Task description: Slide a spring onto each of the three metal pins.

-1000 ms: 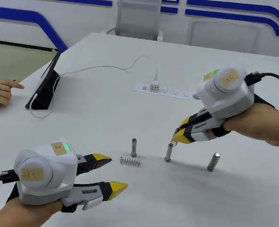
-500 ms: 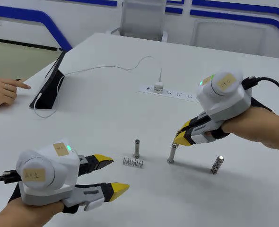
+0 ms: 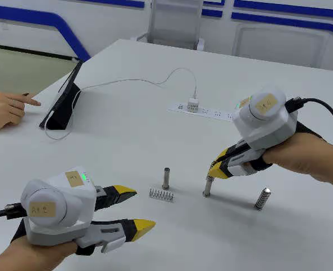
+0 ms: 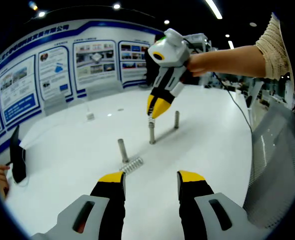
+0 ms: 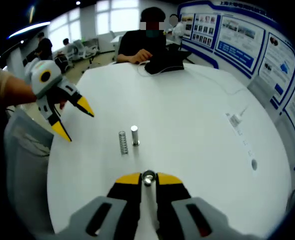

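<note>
Three metal pins stand on the white table. The left pin is bare, and a loose spring lies beside it. My right gripper is shut on a spring held at the top of the middle pin. The right pin wears a spring. My left gripper hovers open near the loose spring, holding nothing.
A power strip with a plugged cable lies behind the pins. A tablet stands at the left edge, next to a person's hand. A chair is at the far side, and a seated person faces the table.
My right gripper has come down a little, bringing its spring onto the middle pin's top. The left gripper has stayed put; the head camera has shifted slightly.
</note>
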